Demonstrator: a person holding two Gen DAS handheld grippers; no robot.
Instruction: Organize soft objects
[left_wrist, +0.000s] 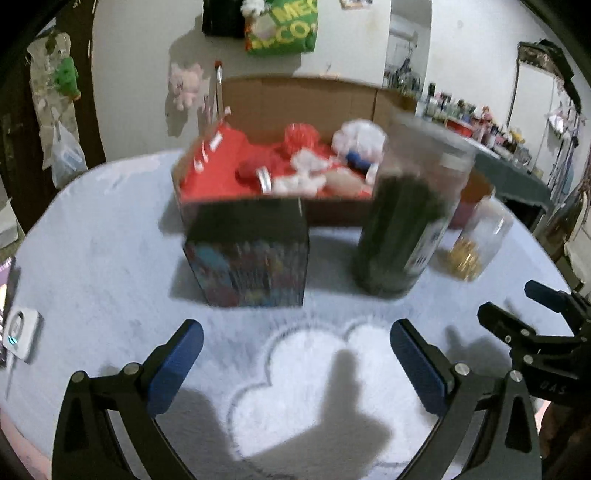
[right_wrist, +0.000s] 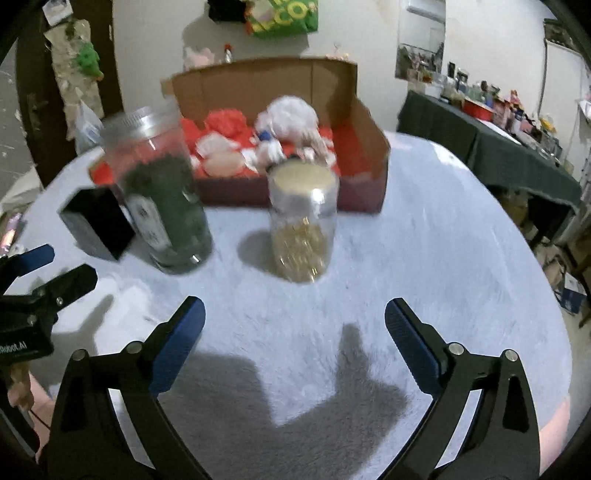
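Both my left gripper (left_wrist: 295, 354) and right gripper (right_wrist: 293, 332) hover low over the fuzzy surface (right_wrist: 424, 258), jaws spread wide, holding nothing. The soft toys (right_wrist: 288, 122) sit piled in the cardboard box (right_wrist: 373, 155) at the far side, behind the jars. Could be pre-sort or all done, honestly can't tell.

Green plastic bag hanging on the white wall (left_wrist: 282, 27): yellow-white capitals, partly cut off, "ME" above "CO" in the left wrist view.
Same green plastic bag, right wrist view (right_wrist: 284, 16): only "CO" legible.
Black body of the right gripper at the edge of the left wrist view (left_wrist: 554, 387): faint letters "DAS".
Black body of the left gripper at the edge of the right wrist view (right_wrist: 14, 347): white print "Robot.AI", start cut off.
White label on the tall clear jar of dark green filling (right_wrist: 147, 221): blurred, unreadable.
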